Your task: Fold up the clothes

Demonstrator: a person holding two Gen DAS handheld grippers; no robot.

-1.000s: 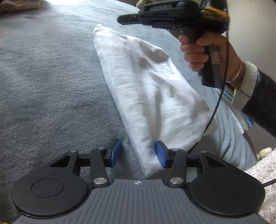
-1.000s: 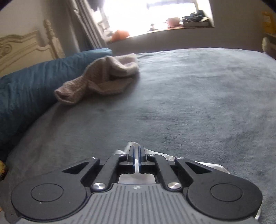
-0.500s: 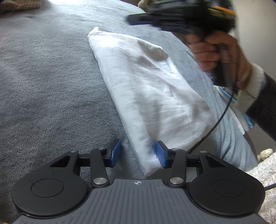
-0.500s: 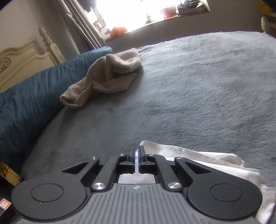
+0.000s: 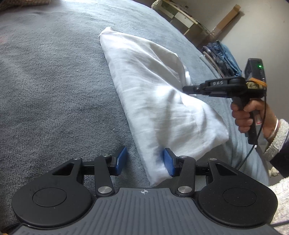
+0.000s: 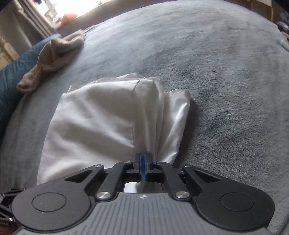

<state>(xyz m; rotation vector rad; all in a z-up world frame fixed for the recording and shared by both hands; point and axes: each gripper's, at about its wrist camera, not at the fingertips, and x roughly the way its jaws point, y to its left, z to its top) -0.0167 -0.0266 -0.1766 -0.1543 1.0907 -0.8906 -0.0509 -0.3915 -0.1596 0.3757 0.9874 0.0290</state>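
Observation:
A white garment (image 5: pixel 159 101) lies folded in a long strip on the grey bed blanket (image 5: pixel 54 81). My left gripper (image 5: pixel 144 161) is open, low over the blanket, with the garment's near corner between its blue pads, touching the right pad (image 5: pixel 168 162). My right gripper (image 6: pixel 144 162) is shut on a bunched edge of the white garment (image 6: pixel 108 117) and holds it lifted above the blanket. In the left wrist view the right gripper (image 5: pixel 187 89) holds the garment's right edge.
A beige knitted garment (image 6: pixel 52 57) lies crumpled at the far left of the bed beside a blue pillow (image 6: pixel 10 76). Folded blue clothes (image 5: pixel 222 59) are stacked past the bed's right edge. A window sill (image 6: pixel 68 16) lies behind.
My right gripper has carried the garment's far edge back toward the near end, so the cloth now doubles over. The left gripper has stayed open at the near corner.

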